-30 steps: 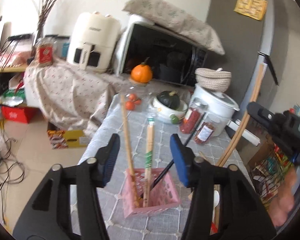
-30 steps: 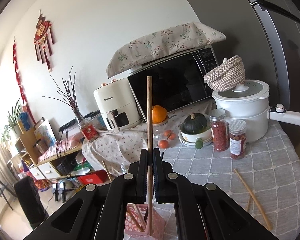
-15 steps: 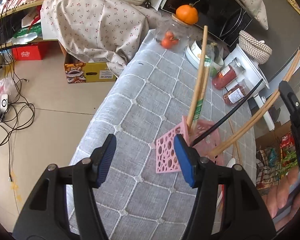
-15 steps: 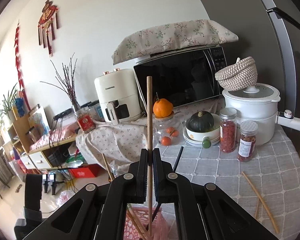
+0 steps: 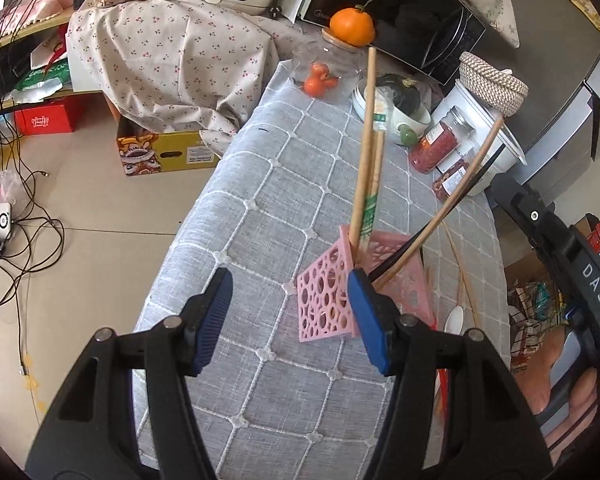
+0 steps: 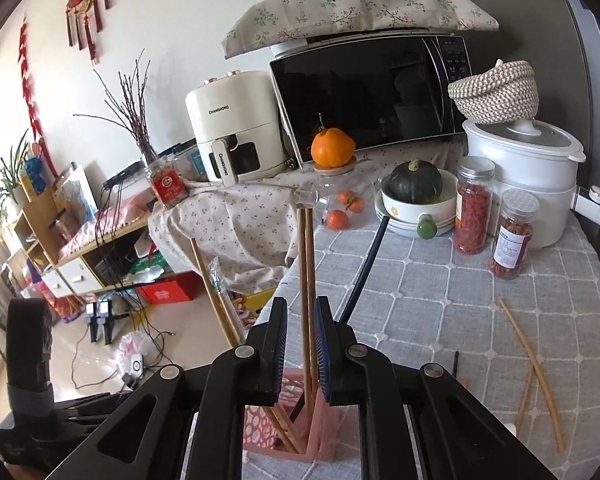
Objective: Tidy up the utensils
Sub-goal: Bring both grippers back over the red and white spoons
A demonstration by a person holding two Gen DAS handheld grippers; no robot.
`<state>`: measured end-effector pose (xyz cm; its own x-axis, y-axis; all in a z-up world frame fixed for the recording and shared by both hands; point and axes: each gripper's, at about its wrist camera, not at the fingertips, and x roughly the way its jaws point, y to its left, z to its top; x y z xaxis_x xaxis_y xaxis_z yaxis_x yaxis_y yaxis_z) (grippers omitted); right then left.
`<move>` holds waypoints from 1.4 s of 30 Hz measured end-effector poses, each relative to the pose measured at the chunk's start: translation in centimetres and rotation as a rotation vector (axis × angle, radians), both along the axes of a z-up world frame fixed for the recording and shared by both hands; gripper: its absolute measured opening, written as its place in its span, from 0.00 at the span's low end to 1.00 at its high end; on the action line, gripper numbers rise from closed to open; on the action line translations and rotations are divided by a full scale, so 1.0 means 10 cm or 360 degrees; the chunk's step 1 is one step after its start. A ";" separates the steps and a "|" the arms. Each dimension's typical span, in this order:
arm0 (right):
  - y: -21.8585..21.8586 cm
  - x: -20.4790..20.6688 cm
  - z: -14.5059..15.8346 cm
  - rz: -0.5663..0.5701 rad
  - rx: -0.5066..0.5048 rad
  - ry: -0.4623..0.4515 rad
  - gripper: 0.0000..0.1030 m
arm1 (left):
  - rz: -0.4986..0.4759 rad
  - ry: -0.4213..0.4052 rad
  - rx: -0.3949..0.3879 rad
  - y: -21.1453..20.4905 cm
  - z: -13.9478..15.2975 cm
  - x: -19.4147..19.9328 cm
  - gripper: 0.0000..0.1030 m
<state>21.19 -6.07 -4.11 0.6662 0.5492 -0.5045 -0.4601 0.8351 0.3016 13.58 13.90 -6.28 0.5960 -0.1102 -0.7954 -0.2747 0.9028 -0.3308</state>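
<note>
A pink perforated basket (image 5: 328, 292) stands on the grey quilted table (image 5: 260, 208); it also shows low in the right wrist view (image 6: 316, 436). It holds several wooden chopsticks (image 5: 366, 152) and a black one (image 6: 366, 264). My left gripper (image 5: 288, 316) is open and empty, its right finger against the basket's near corner. My right gripper (image 6: 301, 356) is open a little, with a wooden chopstick pair (image 6: 306, 288) standing loose between the pads, its lower end in the basket. Loose wooden chopsticks (image 6: 534, 364) and a white spoon (image 5: 456, 318) lie on the table to the right.
At the table's far end stand a glass jar (image 6: 340, 196) with an orange on top, a bowl with a dark squash (image 6: 414, 196), two spice jars (image 6: 472, 212), a white cooker (image 6: 528, 176) and a microwave (image 6: 372, 92). The table's left edge drops to a floor with cables.
My right gripper has opened and let go of the wooden chopstick, which now stands lower in the basket. My left gripper has drawn closer to the basket.
</note>
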 end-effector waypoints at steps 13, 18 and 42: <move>-0.61 -0.11 0.27 -0.0119 -0.0007 -0.0007 0.38 | -0.0156 -0.0062 0.0015 -0.48 0.23 -0.05 0.59; -1.06 -0.05 0.24 -0.0272 -0.0132 0.0091 0.44 | -0.0307 -0.0045 0.0066 -0.91 0.20 -0.05 0.59; -1.84 0.16 -0.50 -0.0351 -0.0329 0.0619 0.44 | -0.0574 0.0439 -0.0047 -2.13 -0.78 0.44 0.56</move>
<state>22.78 -24.51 -9.07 0.4960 0.2784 -0.8225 -0.1515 0.9604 0.2338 17.99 -7.40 -14.08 0.2816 -0.2971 -0.9124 -0.0258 0.9481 -0.3168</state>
